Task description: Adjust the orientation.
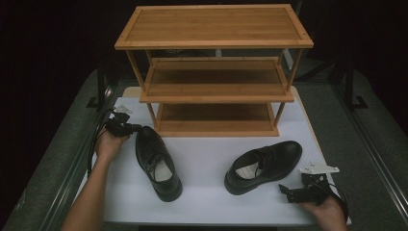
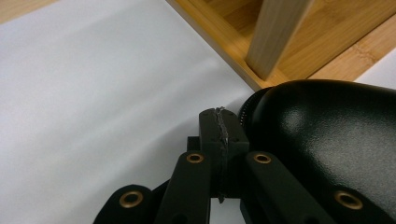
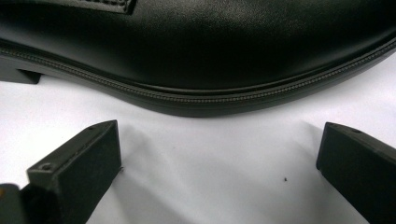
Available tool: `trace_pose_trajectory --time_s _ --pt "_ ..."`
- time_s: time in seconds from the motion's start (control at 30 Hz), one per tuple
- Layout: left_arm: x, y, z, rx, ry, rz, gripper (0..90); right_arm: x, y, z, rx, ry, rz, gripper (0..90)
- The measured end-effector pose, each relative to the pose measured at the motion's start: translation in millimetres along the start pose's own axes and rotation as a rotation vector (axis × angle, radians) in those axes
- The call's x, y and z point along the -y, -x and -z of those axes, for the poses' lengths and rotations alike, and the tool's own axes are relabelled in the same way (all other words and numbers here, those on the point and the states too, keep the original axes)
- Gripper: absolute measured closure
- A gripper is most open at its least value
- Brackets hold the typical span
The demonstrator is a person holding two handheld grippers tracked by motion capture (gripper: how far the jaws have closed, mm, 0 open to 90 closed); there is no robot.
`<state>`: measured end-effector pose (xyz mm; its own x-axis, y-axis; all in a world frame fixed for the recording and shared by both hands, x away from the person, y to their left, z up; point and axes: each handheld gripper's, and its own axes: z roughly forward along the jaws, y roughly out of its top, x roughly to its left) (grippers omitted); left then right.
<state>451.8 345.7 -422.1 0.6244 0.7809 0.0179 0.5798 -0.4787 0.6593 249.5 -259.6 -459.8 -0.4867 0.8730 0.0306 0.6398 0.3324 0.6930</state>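
Observation:
Two black leather shoes lie on the white tabletop (image 1: 207,197) in front of a wooden rack (image 1: 214,94). The left shoe (image 1: 156,163) points its toe toward the rack; the right shoe (image 1: 264,166) lies slanted, toe to the right. My left gripper (image 1: 133,128) is beside the left shoe's toe, jaws shut with nothing between them. In the left gripper view the joined tips (image 2: 219,119) sit just left of the glossy toe (image 2: 322,140). My right gripper (image 1: 294,186) rests low by the right shoe's side, open. In the right gripper view the open jaws (image 3: 219,149) face the shoe's sole edge (image 3: 210,93), a little apart from it.
The three-tier bamboo rack stands at the back of the table, its bottom shelf (image 1: 216,126) bare. A rack leg (image 2: 273,37) rises close behind the left shoe's toe. Dark carpet (image 1: 375,125) and black stands flank the table.

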Motion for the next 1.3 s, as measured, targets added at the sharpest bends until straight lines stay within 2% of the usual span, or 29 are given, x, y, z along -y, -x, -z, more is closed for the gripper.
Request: trace_pose_trajectory --time_s 0.1,0.3,0.33,0.6,0.8,0.83,0.9,1.0,1.07,1.13,1.23,1.27,1.3 --pt "0.1 7.0 1.1 0.006 0.0 -0.016 90.0 0.0 0.0 0.0 0.0 0.0 0.0 0.0" --pt "3.6 19.6 3.7 0.018 0.0 -0.012 90.0 0.0 0.0 0.0 0.0 0.0 0.0 0.0" --pt "5.2 25.5 5.3 0.026 0.001 -0.017 90.0 0.0 -0.1 0.0 0.0 0.0 0.0 0.0" --pt "9.9 46.5 8.8 0.047 0.005 -0.036 90.0 0.0 -0.1 0.0 0.001 -0.001 0.0 0.0" --pt "12.4 49.2 9.9 0.052 0.005 -0.039 90.0 0.0 -0.1 0.0 0.001 0.0 0.0 0.0" --pt "14.7 49.2 15.3 0.021 0.0 -0.048 90.0 0.0 -0.1 0.0 0.001 0.0 0.0 0.0" --pt "16.5 48.8 18.4 0.021 0.001 -0.045 90.0 0.0 -0.1 0.1 0.0 0.0 0.0 0.0" --pt "28.8 51.4 32.1 0.019 0.01 -0.026 90.0 0.0 0.3 0.0 -0.001 0.002 0.0 0.0" --pt "41.8 58.4 45.5 0.029 0.011 -0.032 90.0 0.0 0.1 0.0 -0.001 0.001 0.0 0.0" --pt "46.0 61.4 50.3 0.033 0.013 -0.035 90.0 0.0 0.1 0.1 -0.001 0.001 0.0 0.0" --pt "59.8 73.3 65.5 0.061 0.044 -0.021 90.0 0.0 0.0 0.0 0.0 0.0 0.0 0.0" --pt "66.3 81.5 72.9 0.068 0.053 -0.024 90.0 0.0 0.0 0.0 0.0 0.0 0.0 0.0" --pt "66.3 81.5 72.9 0.068 0.053 -0.024 90.0 0.0 0.0 0.0 0.0 0.0 0.0 0.0"
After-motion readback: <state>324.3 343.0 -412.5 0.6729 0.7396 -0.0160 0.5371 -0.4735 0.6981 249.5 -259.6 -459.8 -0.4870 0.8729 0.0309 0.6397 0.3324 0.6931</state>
